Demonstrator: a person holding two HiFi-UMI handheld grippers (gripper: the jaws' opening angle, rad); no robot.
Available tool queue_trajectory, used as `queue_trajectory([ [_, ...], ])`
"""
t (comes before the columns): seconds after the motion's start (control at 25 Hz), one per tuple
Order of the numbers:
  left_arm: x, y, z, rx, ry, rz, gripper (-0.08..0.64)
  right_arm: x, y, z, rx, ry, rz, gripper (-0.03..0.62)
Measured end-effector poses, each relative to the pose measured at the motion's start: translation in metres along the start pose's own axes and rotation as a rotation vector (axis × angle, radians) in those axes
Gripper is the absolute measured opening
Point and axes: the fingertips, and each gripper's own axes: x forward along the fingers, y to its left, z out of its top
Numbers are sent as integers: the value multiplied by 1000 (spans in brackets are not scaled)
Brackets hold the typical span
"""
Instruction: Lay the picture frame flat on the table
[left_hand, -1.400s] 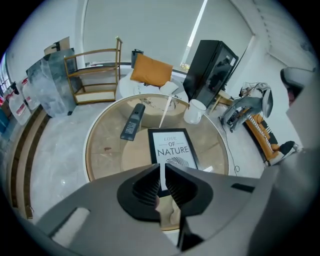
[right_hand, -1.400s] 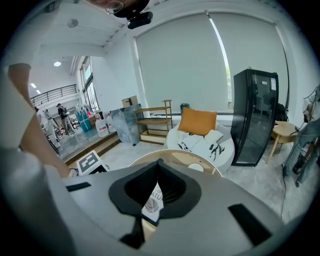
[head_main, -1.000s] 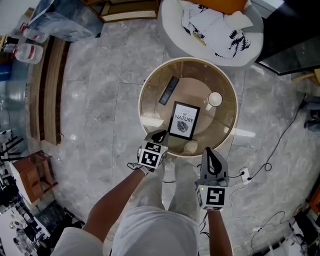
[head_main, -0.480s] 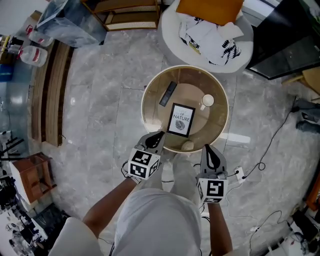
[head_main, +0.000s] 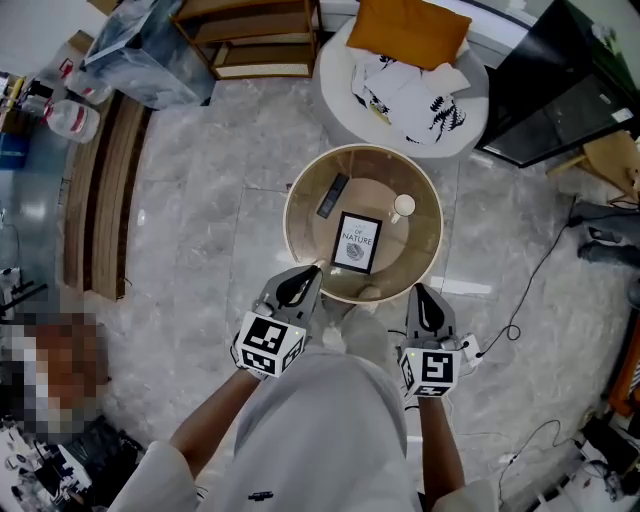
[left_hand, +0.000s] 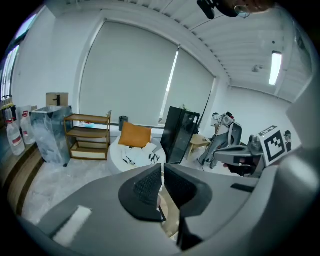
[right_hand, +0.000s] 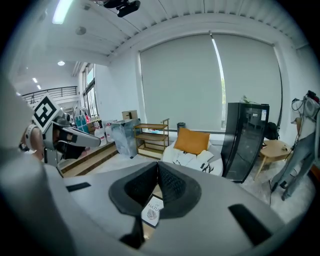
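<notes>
Looks pretty much done to me: the picture frame (head_main: 357, 242) lies flat and face up near the middle of the round worktop (head_main: 289, 222). A remote (head_main: 332, 195) and a cup (head_main: 403, 206) sit just beyond it, and there's a small pale lump (head_main: 370, 293) by the near rim. The left gripper (head_main: 303, 280) and right gripper (head_main: 421, 298) both hang short of that rim, fingers clenched on nothing. The main risk I'd guess is reaching in anyway: one nudge could slide the frame or knock the lump off the edge. Plenty of open floor (head_main: 200, 200) on both sides, just a cable (head_main: 545, 272) on the right to snag.
</notes>
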Motion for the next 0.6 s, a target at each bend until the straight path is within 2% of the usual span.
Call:
queue_trajectory([
  [0.16,-18,-13,23,31,-54,-8,15,-11,-3,22,33,-39,1,5],
  [0.36,-29,-20,40,46,-97,-15,15,-26,7,45,149,-68,50,5],
  [0.48,-32,-18,48,49,-117,-14,15,-35,7,61,153,-101,45,5],
  [0.6,-36,-14,53,46,-128,-16,15,-42,11,76,112,-126,43,5],
])
